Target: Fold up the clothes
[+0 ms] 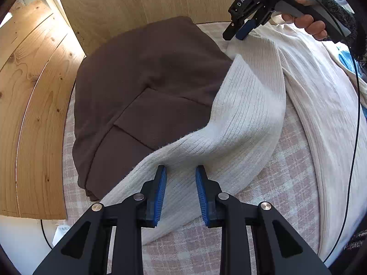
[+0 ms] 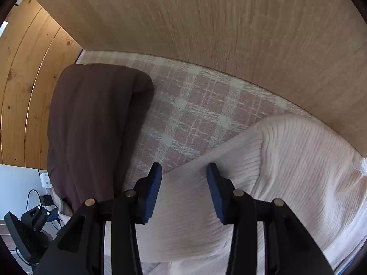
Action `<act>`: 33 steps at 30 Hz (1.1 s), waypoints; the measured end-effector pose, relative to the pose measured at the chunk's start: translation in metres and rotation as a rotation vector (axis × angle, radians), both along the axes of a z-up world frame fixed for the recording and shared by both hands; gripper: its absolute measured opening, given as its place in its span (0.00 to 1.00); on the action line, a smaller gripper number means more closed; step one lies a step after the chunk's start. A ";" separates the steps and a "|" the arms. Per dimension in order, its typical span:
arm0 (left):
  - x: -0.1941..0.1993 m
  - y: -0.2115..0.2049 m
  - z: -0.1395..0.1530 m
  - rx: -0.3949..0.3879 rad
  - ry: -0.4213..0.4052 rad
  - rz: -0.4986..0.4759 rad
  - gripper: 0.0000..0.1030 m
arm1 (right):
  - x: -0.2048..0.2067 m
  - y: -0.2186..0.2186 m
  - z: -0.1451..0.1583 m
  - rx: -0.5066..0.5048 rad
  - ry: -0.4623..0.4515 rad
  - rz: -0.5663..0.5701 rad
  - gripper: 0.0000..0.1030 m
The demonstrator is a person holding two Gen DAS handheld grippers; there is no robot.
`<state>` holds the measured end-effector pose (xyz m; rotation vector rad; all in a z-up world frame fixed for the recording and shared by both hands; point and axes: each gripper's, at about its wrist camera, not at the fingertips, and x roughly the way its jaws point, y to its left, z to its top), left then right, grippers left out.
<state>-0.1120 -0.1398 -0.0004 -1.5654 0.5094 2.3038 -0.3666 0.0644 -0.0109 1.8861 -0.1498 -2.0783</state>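
I see the pink-and-white checked bedcover [image 1: 286, 178] carrying everything, boxed in by a pale wooden headboard panel [image 2: 229, 23] along its far edge and knotty pine wall boards [image 1: 34, 91] at its left edge. On it lies my cream ribbed knit sweater [image 1: 247, 119], spread toward the right side, one long fold of it draped up onto the folded dark brown garment [image 1: 142, 80] that sits at the far left corner. My left gripper [image 1: 180, 176] points forward and low over that cream fold, jaws spread with the knit lying between the blue pads [image 1: 161, 190]; I cannot tell whether they touch it. My right gripper [image 2: 184, 171] hovers near the far edge, tilted down over another part of the sweater, jaws likewise spread and not pinching. In the left wrist view I see the bare hand [image 1: 307, 20] wrapped around its grey handle.
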 end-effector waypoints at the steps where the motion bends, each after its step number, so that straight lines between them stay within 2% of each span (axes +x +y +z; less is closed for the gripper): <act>1: 0.000 0.001 -0.002 -0.003 -0.001 -0.012 0.24 | 0.000 -0.003 0.000 0.012 0.015 0.004 0.41; 3: 0.000 0.002 -0.001 -0.001 0.004 -0.027 0.22 | 0.004 -0.006 0.001 0.033 0.036 -0.005 0.40; 4: 0.001 0.002 0.000 0.007 0.004 -0.033 0.11 | 0.005 -0.008 0.002 0.062 0.052 0.001 0.31; 5: 0.001 0.000 0.003 0.021 0.010 -0.033 0.02 | 0.006 -0.009 0.002 0.088 0.067 0.015 0.09; 6: 0.003 -0.002 0.007 0.026 0.027 -0.028 0.00 | 0.006 -0.008 0.001 0.097 0.076 0.026 0.03; 9: 0.010 -0.011 0.026 0.061 0.088 -0.018 0.00 | 0.002 0.008 0.004 0.006 0.069 -0.024 0.03; 12: 0.015 -0.028 0.051 0.094 0.140 0.021 0.00 | -0.001 0.024 0.022 -0.088 0.127 -0.078 0.03; 14: 0.015 -0.037 0.061 0.109 0.156 0.020 0.00 | -0.003 0.026 0.034 -0.095 0.173 -0.084 0.01; 15: 0.014 -0.038 0.062 0.119 0.144 0.003 0.01 | -0.004 0.025 0.039 -0.084 0.199 -0.074 0.01; 17: 0.010 -0.034 0.056 0.111 0.118 -0.021 0.12 | -0.009 0.019 0.041 -0.071 0.174 -0.020 0.03; 18: 0.008 -0.032 0.052 0.100 0.104 -0.030 0.26 | -0.013 0.019 0.039 -0.077 0.144 -0.016 0.03; 19: 0.005 -0.028 0.048 0.091 0.092 -0.046 0.32 | -0.014 0.022 0.038 -0.071 0.138 -0.028 0.03; 22: -0.002 -0.015 0.033 0.056 0.063 -0.114 0.37 | -0.009 0.020 0.033 -0.052 0.103 -0.024 0.03; 24: -0.006 -0.007 0.022 0.018 0.046 -0.140 0.37 | -0.006 0.017 0.029 -0.061 0.040 0.003 0.10; 25: -0.007 -0.005 0.018 0.013 0.032 -0.151 0.34 | -0.004 0.014 0.029 -0.051 0.031 0.024 0.19; 26: -0.008 -0.004 0.015 0.018 0.017 -0.157 0.26 | -0.001 0.009 0.030 -0.039 0.030 0.047 0.30; 27: -0.009 -0.002 0.013 0.020 0.003 -0.160 0.00 | 0.001 0.005 0.029 -0.030 0.024 0.059 0.34; 28: -0.008 -0.002 0.013 0.018 0.001 -0.160 0.00 | 0.002 0.002 0.026 -0.028 0.005 0.055 0.39; 31: -0.001 -0.003 0.027 0.062 0.032 -0.170 0.00 | -0.002 -0.009 0.009 -0.007 -0.058 0.016 0.39; 33: 0.002 -0.006 0.039 0.082 0.063 -0.156 0.00 | -0.002 -0.015 0.000 0.045 -0.052 0.001 0.38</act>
